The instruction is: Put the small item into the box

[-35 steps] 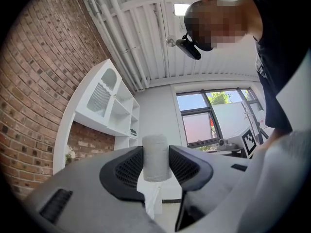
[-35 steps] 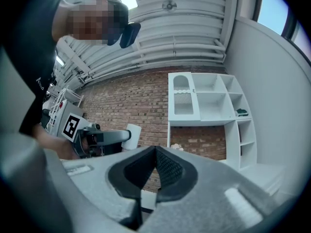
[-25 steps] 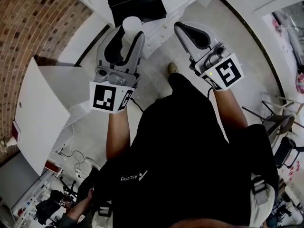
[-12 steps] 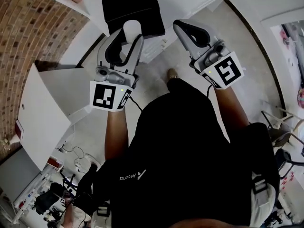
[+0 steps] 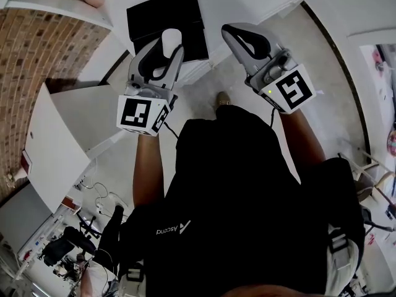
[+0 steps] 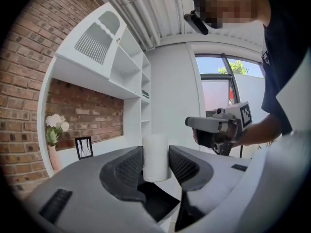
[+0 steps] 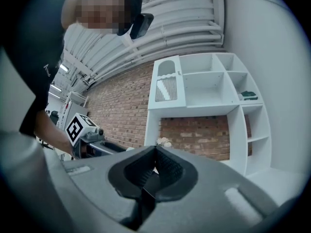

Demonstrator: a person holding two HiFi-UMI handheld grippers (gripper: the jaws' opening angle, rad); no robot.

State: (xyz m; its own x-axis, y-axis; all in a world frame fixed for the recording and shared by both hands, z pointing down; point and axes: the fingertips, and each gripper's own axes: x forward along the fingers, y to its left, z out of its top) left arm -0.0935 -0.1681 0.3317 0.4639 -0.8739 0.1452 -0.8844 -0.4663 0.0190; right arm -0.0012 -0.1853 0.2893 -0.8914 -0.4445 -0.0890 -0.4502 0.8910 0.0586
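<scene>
left hand-held gripper (image 6: 156, 165) grasps white cylinder (image 6: 156, 155) | right hand-held gripper (image 7: 154, 168) clenched, empty | risk: early release may drop cylinder beside black box (image 5: 162, 16)

Two grippers are counted: the left gripper (image 5: 168, 42) and the right gripper (image 5: 240, 33). Two marker cubes are counted, one per gripper: the left marker cube (image 5: 142, 114) and the right marker cube (image 5: 292, 90). One white cylinder (image 6: 155, 157) is counted. One black box (image 5: 162, 14) is counted. One white shelving unit (image 7: 204, 96) is recorded, and one brick wall (image 7: 121, 110). One vase of flowers (image 6: 53, 152) and one picture frame (image 6: 84, 147) are recorded. One window (image 6: 218, 89) is noted. One person is counted, of whom one shoe (image 5: 223, 97) is visible in the head view.
</scene>
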